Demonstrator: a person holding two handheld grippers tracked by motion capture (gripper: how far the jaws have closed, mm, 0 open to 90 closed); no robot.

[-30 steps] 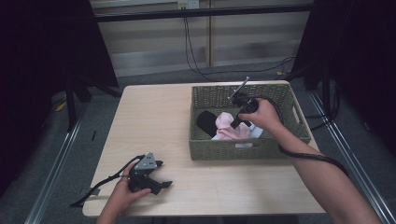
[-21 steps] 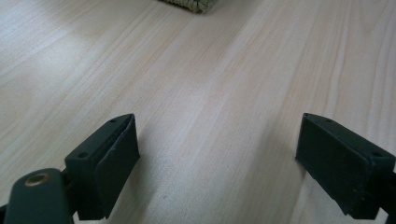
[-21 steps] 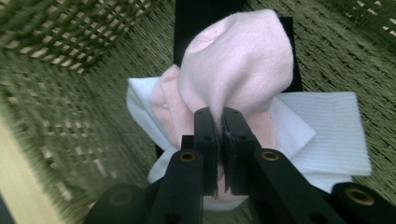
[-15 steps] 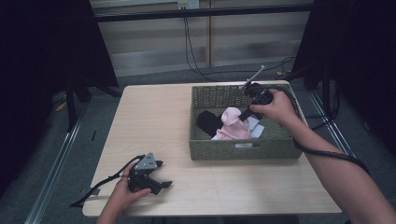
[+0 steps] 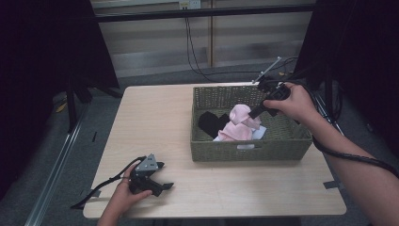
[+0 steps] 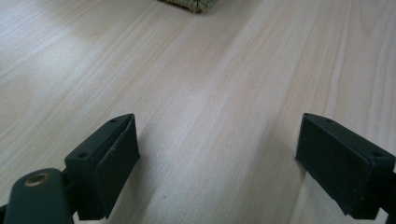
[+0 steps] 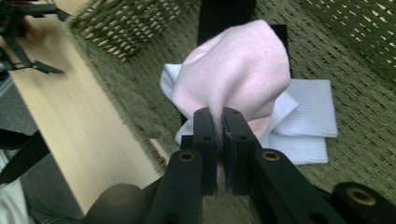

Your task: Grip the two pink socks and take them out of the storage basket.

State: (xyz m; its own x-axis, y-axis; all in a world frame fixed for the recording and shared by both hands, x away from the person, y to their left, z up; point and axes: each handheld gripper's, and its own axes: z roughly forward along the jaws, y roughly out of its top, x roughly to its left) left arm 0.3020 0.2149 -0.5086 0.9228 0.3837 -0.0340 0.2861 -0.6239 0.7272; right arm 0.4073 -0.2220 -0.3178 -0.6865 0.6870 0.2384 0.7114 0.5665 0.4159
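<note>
Over the basket (image 5: 291, 136) in the high view, the right claw (image 5: 254, 114) has a pinch on the pink cloth (image 5: 239, 123), which hangs from its tips down toward the pile: black cloth (image 5: 211, 123) to its left, white cloth (image 5: 258, 134) under it. So the pink piece lies straight below and slightly left of that claw, still inside the basket walls. The left claw (image 5: 162, 186) sits way off on the bench (image 5: 155, 117) near the front-left corner, so the right hand is clearly the nearer one.

Left claw view: jaws spread wide, nothing between them but bare bench, with a basket corner (image 6: 194, 4) at the top edge.

Right claw view: jaws pressed together on a fold of pink cloth (image 7: 238, 70), which bunches up just past the tips and drapes over the white cloth (image 7: 308, 112). Probably needs more height to clear the rim (image 7: 116, 18).
</note>
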